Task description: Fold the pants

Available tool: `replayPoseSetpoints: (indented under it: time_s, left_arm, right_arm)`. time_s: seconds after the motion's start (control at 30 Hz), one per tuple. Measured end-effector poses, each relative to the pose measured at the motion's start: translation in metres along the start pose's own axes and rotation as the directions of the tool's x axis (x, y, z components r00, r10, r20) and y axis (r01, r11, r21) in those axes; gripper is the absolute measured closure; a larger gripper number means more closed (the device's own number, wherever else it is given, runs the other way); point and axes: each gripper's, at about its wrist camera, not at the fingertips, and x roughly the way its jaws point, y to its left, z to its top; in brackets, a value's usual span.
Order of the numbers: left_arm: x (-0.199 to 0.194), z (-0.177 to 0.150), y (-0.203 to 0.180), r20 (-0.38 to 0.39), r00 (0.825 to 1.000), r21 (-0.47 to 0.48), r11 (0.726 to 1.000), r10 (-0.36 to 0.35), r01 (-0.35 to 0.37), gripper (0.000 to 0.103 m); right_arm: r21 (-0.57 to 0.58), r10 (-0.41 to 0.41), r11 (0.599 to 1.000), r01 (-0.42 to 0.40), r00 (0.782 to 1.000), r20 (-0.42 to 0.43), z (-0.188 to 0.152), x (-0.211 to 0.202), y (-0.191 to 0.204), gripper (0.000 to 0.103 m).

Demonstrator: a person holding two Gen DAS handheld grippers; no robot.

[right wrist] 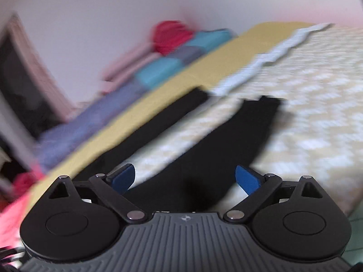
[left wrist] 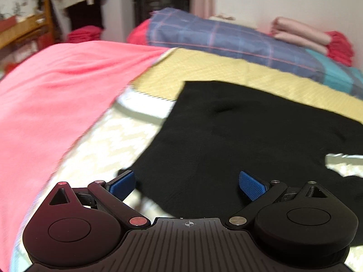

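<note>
Right wrist, pants (right wrist: 204, 158) legs, left, waist

Left wrist view sits low and close over the bed (left wrist: 109, 136), facing the black pants (left wrist: 238, 136); right wrist view, tilted and blurred, seemingly shares those pants (right wrist: 204, 158) and bed (right wrist: 317, 113).

No words, brand names or numbers can be read in either view. The only sign is a small crosshair mark — a circle crossed by two lines — on the ribbed body of the left gripper (left wrist: 187, 184), and the same mark on the right gripper (right wrist: 185, 179).
</note>
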Motion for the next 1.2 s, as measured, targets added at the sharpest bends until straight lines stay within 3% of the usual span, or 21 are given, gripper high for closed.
replayPoseSetpoints:
  time_s: [0.07,0.1,0.2,0.3,0.37,0.43,0.5,0.53,0.63,0.73,0.97,1.0,1.07,1.13,1.2]
  left_arm:
    - [-0.007,-0.008,0.005,-0.028,0.999,0.001,1.0,0.022,-0.022,0.0]
    - [-0.011,-0.012,0.008,-0.042,0.999,0.001,1.0,0.017,-0.016,0.0]
    - [-0.023,-0.024,0.014,-0.096,0.995,-0.003,1.0,-0.008,0.008,0.0]
    - [-0.036,-0.034,0.019,-0.129,0.986,-0.033,0.994,-0.105,0.101,0.0]
    - [-0.036,-0.036,0.02,-0.168,0.965,-0.076,0.979,-0.201,0.191,0.0]
    - [-0.03,-0.034,0.02,-0.19,0.931,-0.137,0.947,-0.313,0.29,0.0]
    - [-0.02,-0.033,0.02,-0.201,0.901,-0.197,0.917,-0.383,0.346,0.0]
    - [-0.015,-0.031,0.019,-0.199,0.897,-0.218,0.91,-0.395,0.353,0.0]
    - [-0.007,-0.025,0.016,-0.178,0.896,-0.228,0.903,-0.406,0.364,0.0]
    - [0.005,-0.019,0.016,-0.162,0.899,-0.233,0.901,-0.407,0.366,0.0]
    - [0.015,-0.011,0.016,-0.128,0.906,-0.265,0.894,-0.403,0.361,0.0]
    - [0.016,-0.01,0.016,-0.121,0.907,-0.271,0.892,-0.404,0.361,0.0]
    - [0.018,-0.01,0.017,-0.103,0.906,-0.281,0.886,-0.41,0.369,0.0]
    - [0.019,-0.011,0.02,-0.081,0.905,-0.293,0.878,-0.417,0.378,0.0]
    - [0.017,-0.014,0.023,-0.053,0.913,-0.302,0.878,-0.404,0.371,0.0]
  right_arm:
    - [0.041,-0.21,0.977,0.209,0.977,0.028,0.003,0.001,-0.01,0.007]
    - [0.053,-0.241,0.97,0.238,0.969,0.05,0.003,-0.003,-0.014,0.007]
    - [0.086,-0.152,0.985,0.147,0.986,0.063,0.0,-0.017,-0.02,0.007]
    - [0.044,-0.099,0.994,0.097,0.994,0.041,-0.004,-0.025,-0.008,0.007]
    - [0.014,-0.041,0.999,0.041,0.999,0.013,-0.007,-0.029,0.006,0.007]
    - [0.008,0.055,0.998,-0.055,0.997,-0.061,-0.011,-0.027,0.016,0.009]
    - [0.039,0.163,0.986,-0.159,0.972,-0.166,-0.016,-0.022,0.027,0.017]
    - [0.056,0.202,0.979,-0.195,0.956,-0.212,-0.019,-0.018,0.031,0.023]
    - [0.046,0.19,0.982,-0.185,0.934,-0.303,-0.028,-0.009,0.041,0.03]
    - [0.013,0.138,0.99,-0.141,0.941,-0.308,-0.031,-0.003,0.045,0.03]
    - [0.005,0.148,0.988,-0.152,0.954,-0.26,-0.024,0.012,0.042,0.03]
    - [0.002,0.149,0.988,-0.154,0.956,-0.252,-0.023,0.014,0.041,0.032]
    - [-0.012,0.13,0.991,-0.137,0.964,-0.234,-0.023,0.016,0.039,0.048]
    - [-0.046,0.094,0.993,-0.107,0.97,-0.222,-0.024,0.016,0.037,0.071]
    - [-0.064,0.094,0.992,-0.11,0.973,-0.212,-0.026,0.014,0.031,0.078]
